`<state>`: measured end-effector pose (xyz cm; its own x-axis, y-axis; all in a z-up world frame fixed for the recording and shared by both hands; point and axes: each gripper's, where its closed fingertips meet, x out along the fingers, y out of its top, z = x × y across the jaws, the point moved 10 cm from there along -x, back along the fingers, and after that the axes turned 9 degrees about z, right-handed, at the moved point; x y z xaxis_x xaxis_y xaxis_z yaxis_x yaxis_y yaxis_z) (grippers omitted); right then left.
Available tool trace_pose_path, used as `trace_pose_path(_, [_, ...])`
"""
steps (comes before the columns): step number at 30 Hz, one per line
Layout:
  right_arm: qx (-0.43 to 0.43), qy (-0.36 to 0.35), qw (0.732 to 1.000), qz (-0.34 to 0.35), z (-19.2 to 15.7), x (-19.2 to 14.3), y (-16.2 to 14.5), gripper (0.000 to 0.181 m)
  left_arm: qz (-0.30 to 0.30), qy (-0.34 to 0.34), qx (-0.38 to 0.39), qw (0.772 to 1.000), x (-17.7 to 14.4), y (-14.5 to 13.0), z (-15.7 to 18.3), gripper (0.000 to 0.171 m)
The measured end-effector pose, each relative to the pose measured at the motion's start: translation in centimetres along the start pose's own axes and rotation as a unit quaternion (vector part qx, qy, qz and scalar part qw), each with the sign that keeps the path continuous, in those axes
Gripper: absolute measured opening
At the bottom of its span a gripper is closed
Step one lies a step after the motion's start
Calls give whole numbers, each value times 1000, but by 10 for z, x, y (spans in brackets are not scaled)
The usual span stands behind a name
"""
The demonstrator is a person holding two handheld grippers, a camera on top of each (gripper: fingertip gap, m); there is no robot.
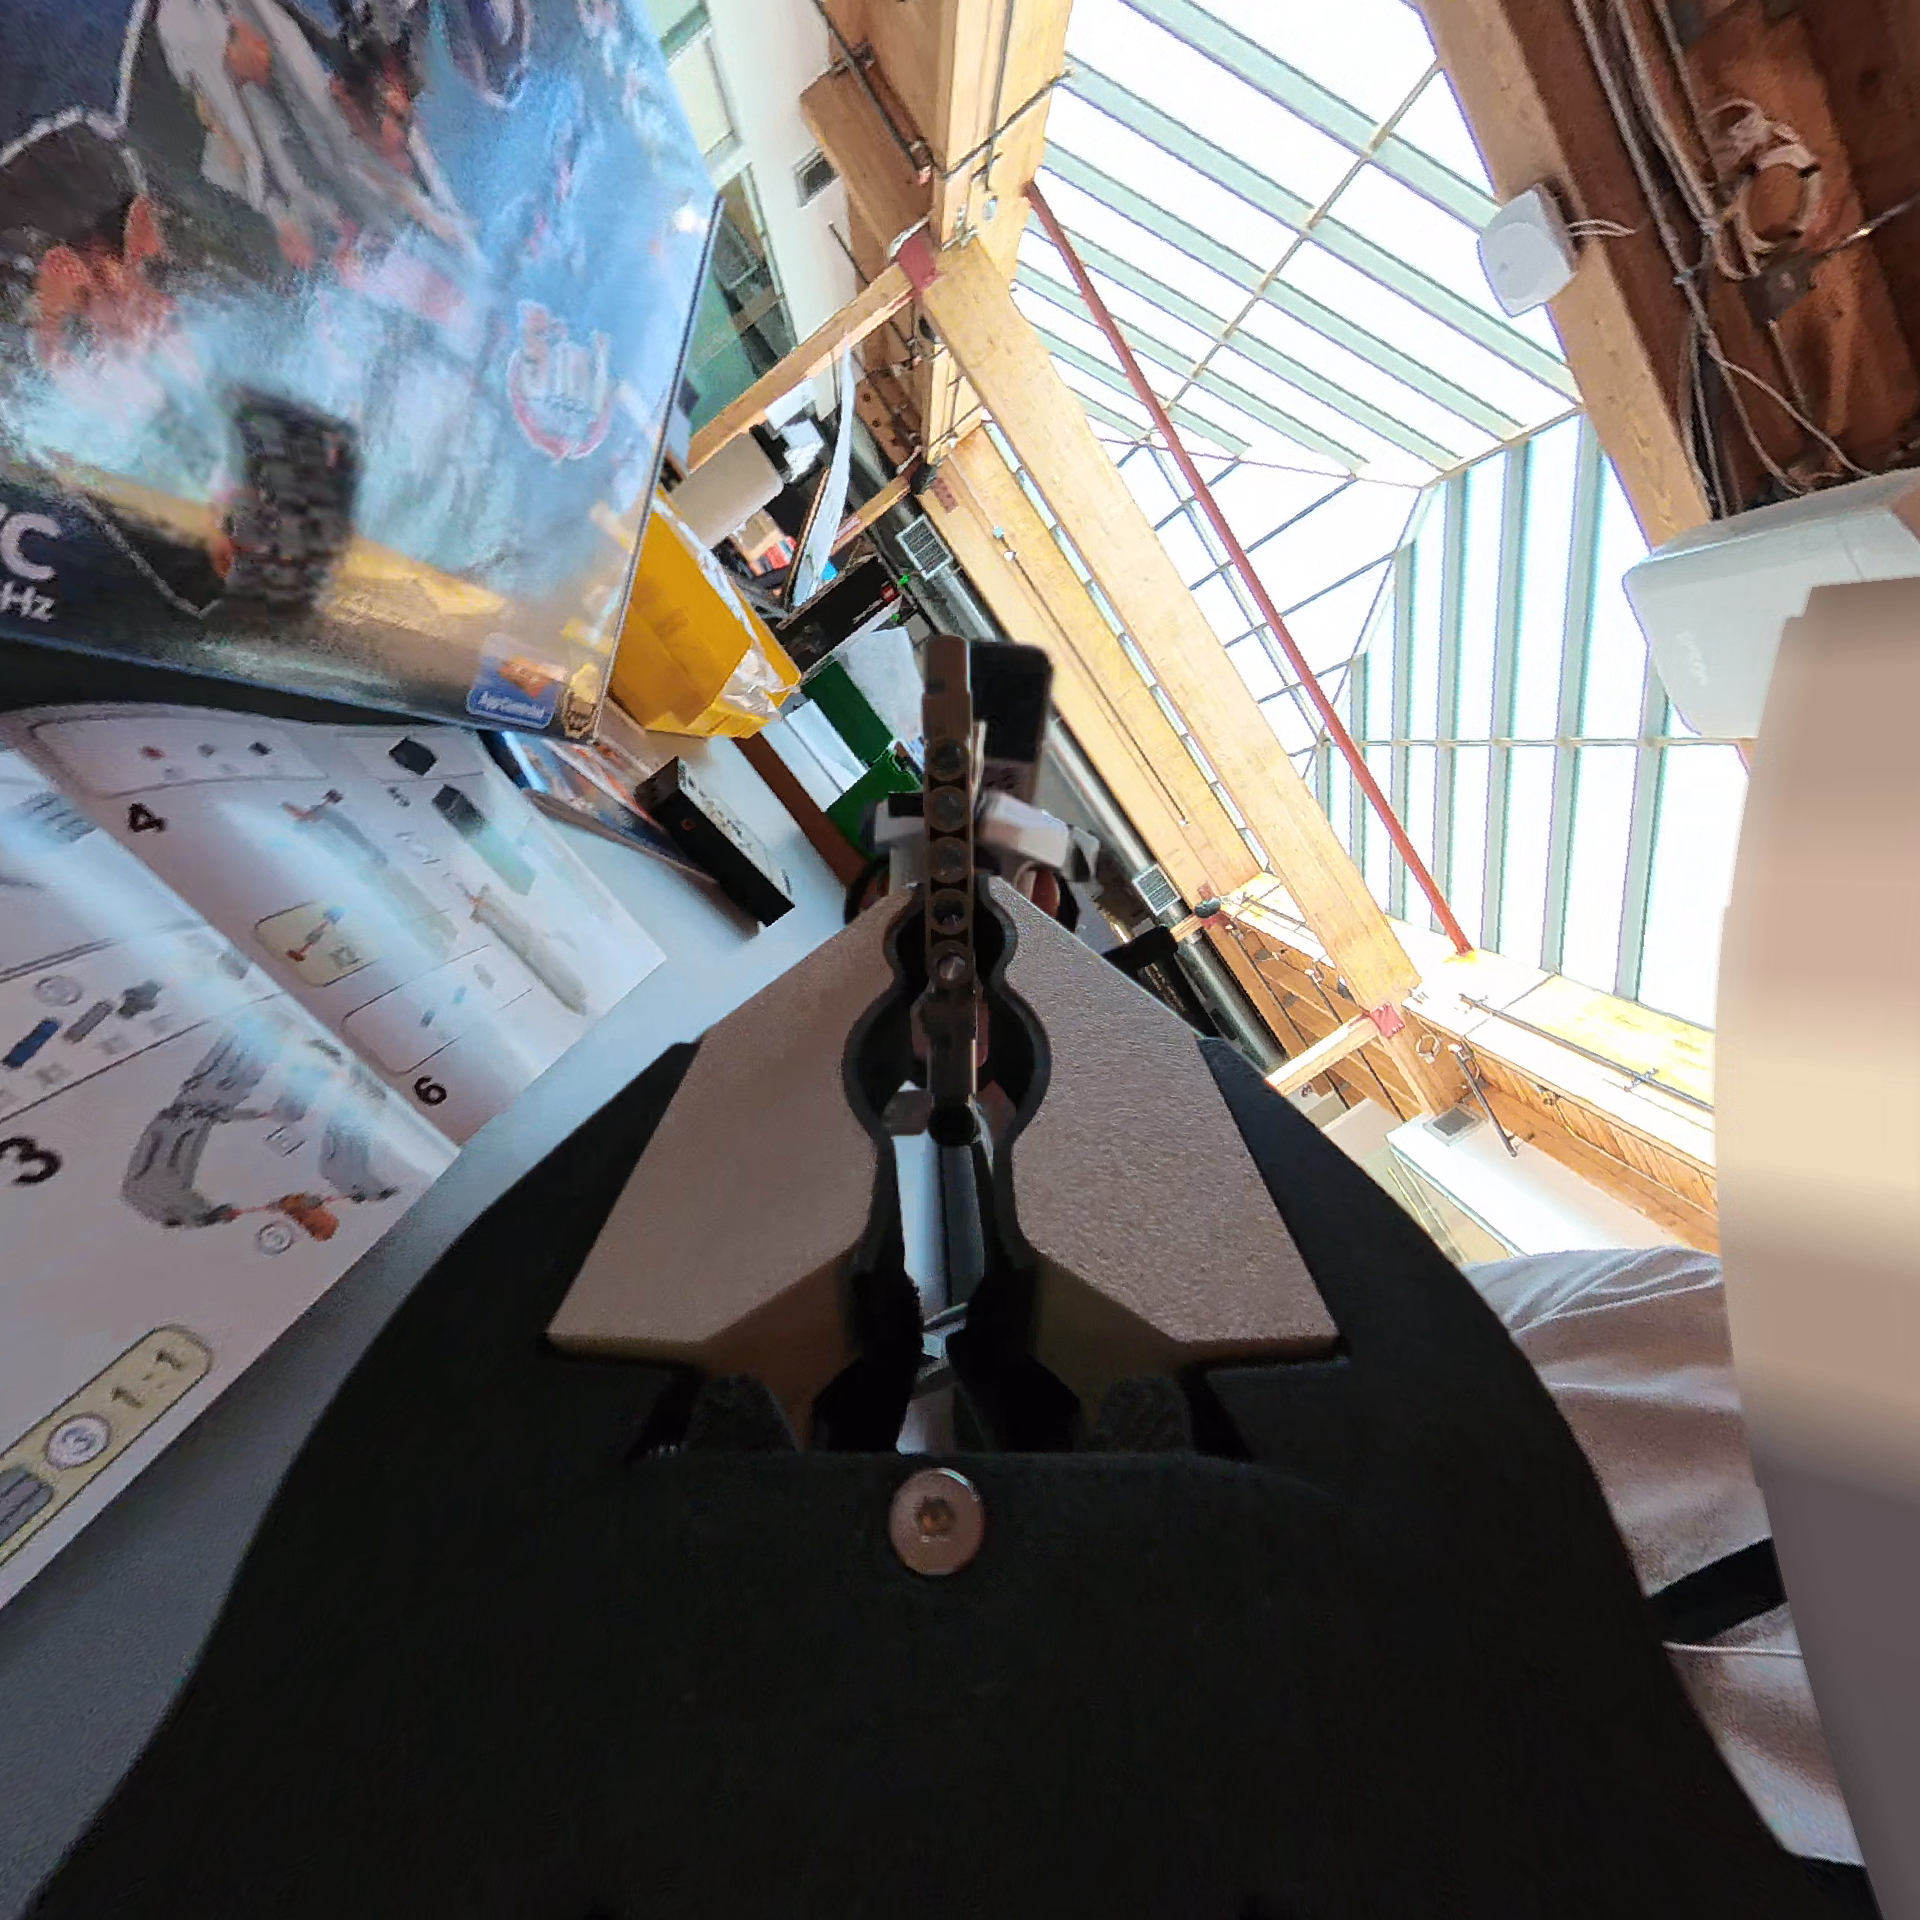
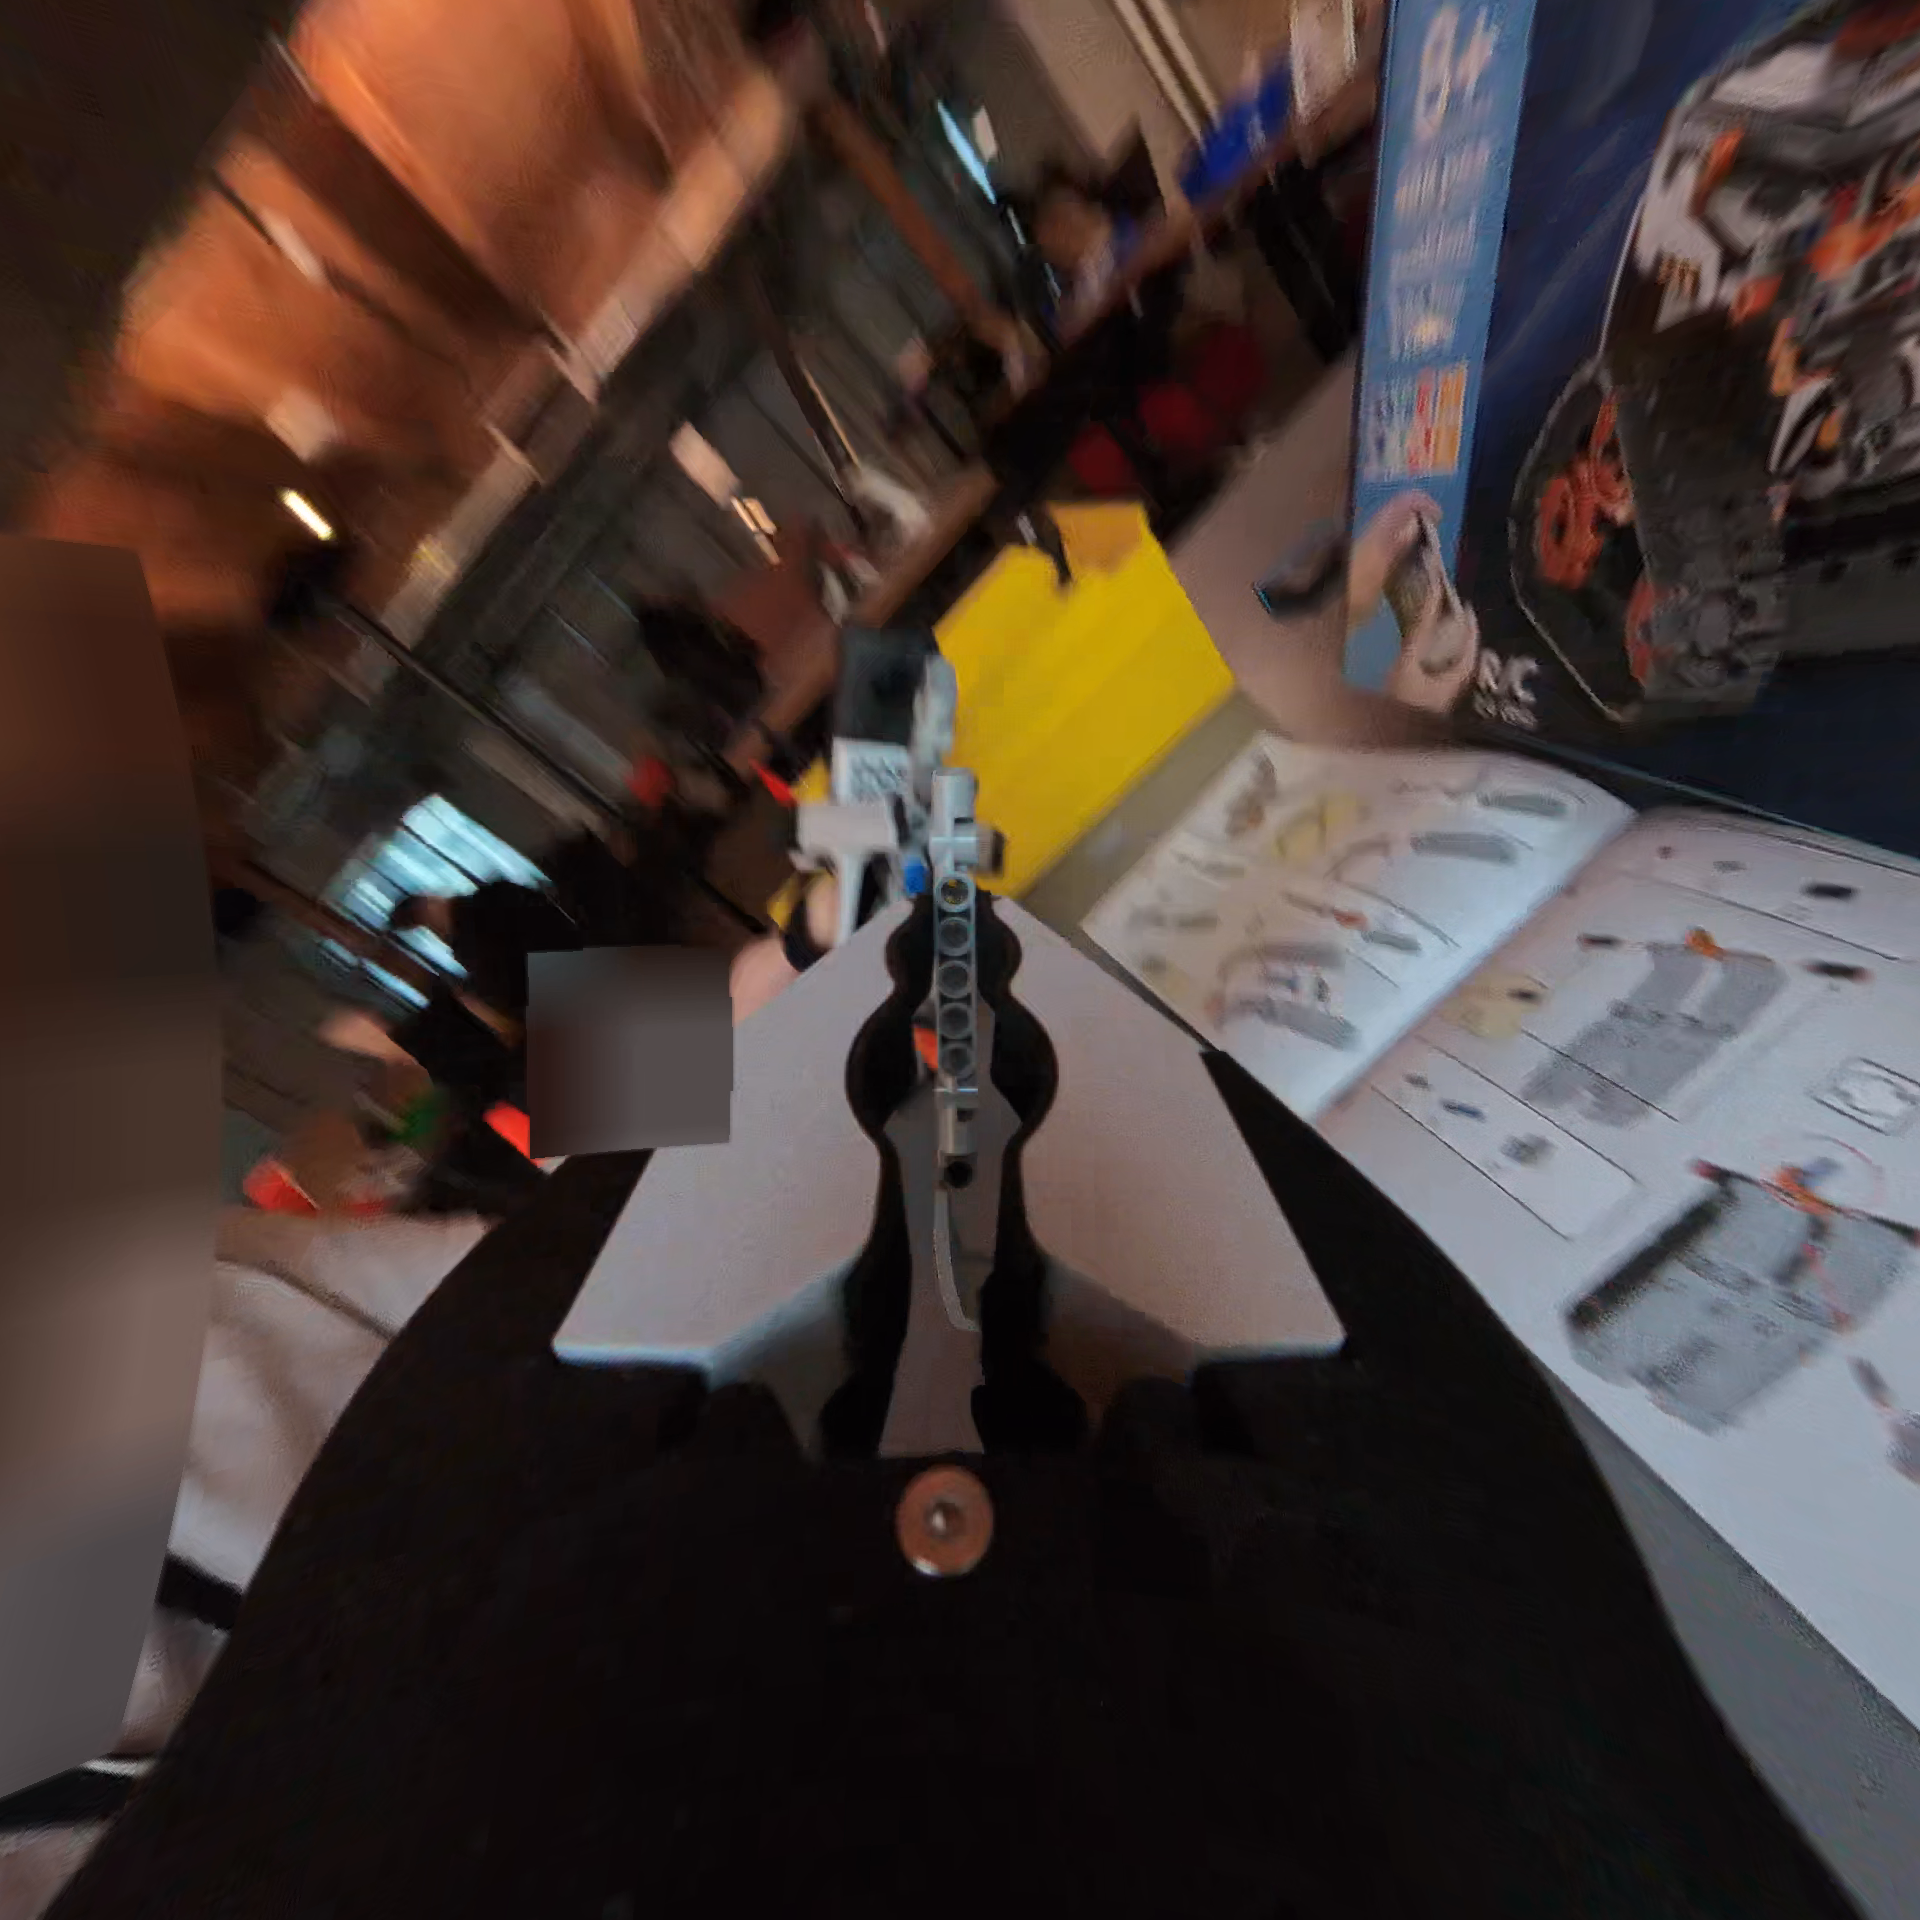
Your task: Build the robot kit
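Left view sharp, blown-out skylight [image 1: 1351, 436] glare, right view dim, motion-blurred, fisheye-warped edges

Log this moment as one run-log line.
left gripper: shut on grey holed beam | right gripper: shut on light grey beam | nearby: open instruction booklet, toy box, yellow bin

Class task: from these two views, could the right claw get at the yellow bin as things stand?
Probably not: the right claw is shut on a grey holed beam, and the yellow bin sits beyond it.

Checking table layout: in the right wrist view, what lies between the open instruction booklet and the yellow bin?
A bare strip of white tabletop separates the instruction booklet from the yellow bin; the right wrist view shows it, though blurred.
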<state>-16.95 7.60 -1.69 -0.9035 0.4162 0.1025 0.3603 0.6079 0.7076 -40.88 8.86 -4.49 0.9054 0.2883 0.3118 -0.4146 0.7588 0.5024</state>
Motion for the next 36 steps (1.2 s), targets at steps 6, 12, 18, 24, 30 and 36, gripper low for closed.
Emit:
trace_pose_path(6, [136, 118, 976, 124, 9, 14, -18, 4, 27, -27, 28, 999, 3, -2, 10, 4])
trace_pose_path(12, [132, 138, 973, 131, 4, 36, -30, 4, 41, -35, 37, 998, 4, -3, 14, 4])
trace_pose_path(18, [109, 142, 973, 144, 4, 34, -28, 4, 30, -32, 43, 998, 5, -4, 16, 4])
trace_pose_path(24, [104, 153, 972, 143, 5, 33, -29, 4, 16, -11, 56, 998, 5, -5, 16, 4])
trace_pose_path(30, [75, 140, 978, 133, 3, 32, -29, 4, 8, -6, 56, 998, 7, -7, 15, 4])
trace_pose_path(36, [63, 125, 981, 133, 6, 26, -28, 4, 18, -18, 37, 999, 5, -5, 14, 5])
